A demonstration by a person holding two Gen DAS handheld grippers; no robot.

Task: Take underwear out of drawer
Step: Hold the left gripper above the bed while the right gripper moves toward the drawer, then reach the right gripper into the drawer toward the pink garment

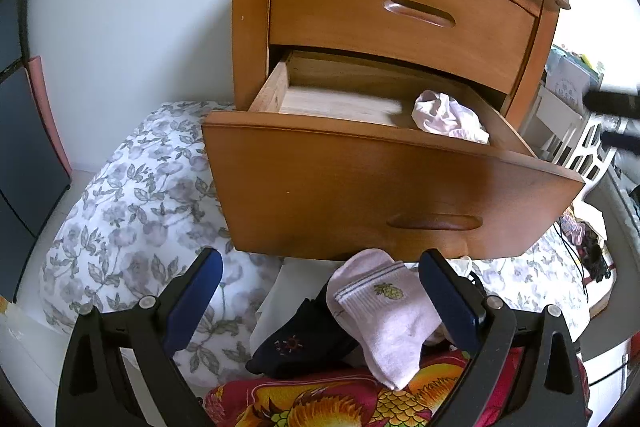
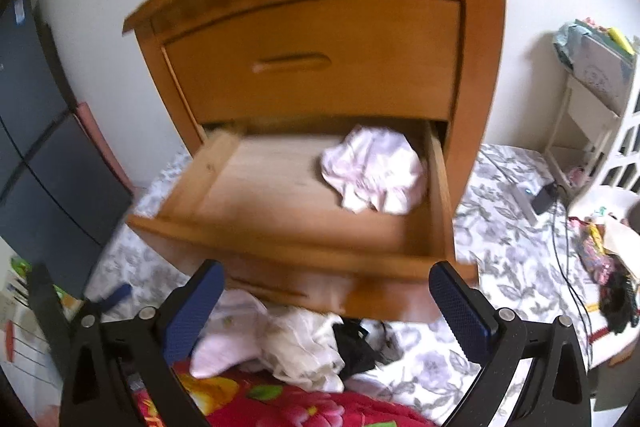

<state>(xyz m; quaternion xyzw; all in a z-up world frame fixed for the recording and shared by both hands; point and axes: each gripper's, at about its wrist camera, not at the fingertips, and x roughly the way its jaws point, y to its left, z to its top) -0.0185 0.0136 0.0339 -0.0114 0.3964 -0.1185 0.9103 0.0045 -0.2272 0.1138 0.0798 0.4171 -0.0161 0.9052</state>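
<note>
A wooden nightstand has its lower drawer (image 1: 400, 187) (image 2: 288, 255) pulled out. A crumpled pale pink piece of underwear (image 1: 448, 117) (image 2: 374, 175) lies in the drawer's right part; the remainder of the drawer floor is bare wood. My left gripper (image 1: 320, 291) hangs open below the drawer front, over a pink sock (image 1: 396, 319) and a dark sock (image 1: 304, 339), holding nothing. My right gripper (image 2: 326, 303) is open too, in front of and below the drawer, well short of the underwear. The upper drawer (image 1: 400, 7) is closed.
Floral bedding (image 1: 132, 227) (image 2: 516, 247) surrounds the nightstand. A pile of clothes (image 2: 300, 347) and a red patterned blanket (image 1: 340, 403) lie below the drawer. A white shelf (image 2: 588, 131) stands at right, with cables and a charger (image 2: 546, 197) nearby. A dark panel (image 2: 44, 155) sits at left.
</note>
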